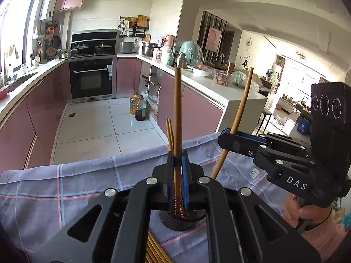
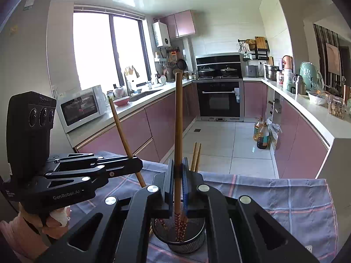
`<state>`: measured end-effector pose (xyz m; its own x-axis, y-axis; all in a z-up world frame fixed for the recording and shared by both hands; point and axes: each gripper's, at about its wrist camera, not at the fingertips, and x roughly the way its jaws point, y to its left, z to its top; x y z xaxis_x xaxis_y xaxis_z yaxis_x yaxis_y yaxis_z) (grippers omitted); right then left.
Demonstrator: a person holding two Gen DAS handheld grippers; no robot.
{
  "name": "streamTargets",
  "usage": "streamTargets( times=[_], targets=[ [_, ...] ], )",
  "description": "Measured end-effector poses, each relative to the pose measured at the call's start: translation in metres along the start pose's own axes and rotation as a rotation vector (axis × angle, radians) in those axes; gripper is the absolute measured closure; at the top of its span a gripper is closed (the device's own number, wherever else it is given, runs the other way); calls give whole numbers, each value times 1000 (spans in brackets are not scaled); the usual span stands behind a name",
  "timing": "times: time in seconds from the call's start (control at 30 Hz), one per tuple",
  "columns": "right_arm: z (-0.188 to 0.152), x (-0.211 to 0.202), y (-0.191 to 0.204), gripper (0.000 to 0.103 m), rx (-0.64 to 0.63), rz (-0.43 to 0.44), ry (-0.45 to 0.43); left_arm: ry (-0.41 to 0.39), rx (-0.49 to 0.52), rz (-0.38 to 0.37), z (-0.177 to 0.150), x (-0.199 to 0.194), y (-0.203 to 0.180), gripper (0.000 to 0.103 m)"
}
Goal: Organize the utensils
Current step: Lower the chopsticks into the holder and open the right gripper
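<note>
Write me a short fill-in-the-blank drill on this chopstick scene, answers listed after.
1. Each gripper, the left gripper and the right gripper, is shut on one ____.
2. The black mesh holder stands on a checked ____.
3. Two chopsticks already stand in the ____.
4. More loose chopsticks lie flat on the ____.

Missing words: chopstick; cloth; holder; cloth

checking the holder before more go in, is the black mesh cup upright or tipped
Upright: the black mesh cup stands on the checked cloth, rim level, with chopsticks standing in it.
</note>
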<state>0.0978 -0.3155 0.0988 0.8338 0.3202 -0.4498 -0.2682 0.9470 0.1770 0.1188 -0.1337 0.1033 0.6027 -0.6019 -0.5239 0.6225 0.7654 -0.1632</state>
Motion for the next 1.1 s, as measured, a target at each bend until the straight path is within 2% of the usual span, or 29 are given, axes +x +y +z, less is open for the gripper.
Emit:
streamTargets(
  times=[0.3,0.53,0.93,1.03,1.1],
  targets=[
    [-20,23,2,97,-8,0,154,153,31,-34,-28,43,7,96],
    [-25,46,-9,97,42,-1,227,174,14,-25,-29,61,17,95],
    [-26,68,-12,95,66,-36,243,189,-31,3,-27,82,28,92],
    [-26,65,-11,76,67,-42,219,168,-38,15,-31,74,32,90],
    [-27,60,-11,72,69,-50,202,137,-39,31,-33,63,34,85]
  ],
)
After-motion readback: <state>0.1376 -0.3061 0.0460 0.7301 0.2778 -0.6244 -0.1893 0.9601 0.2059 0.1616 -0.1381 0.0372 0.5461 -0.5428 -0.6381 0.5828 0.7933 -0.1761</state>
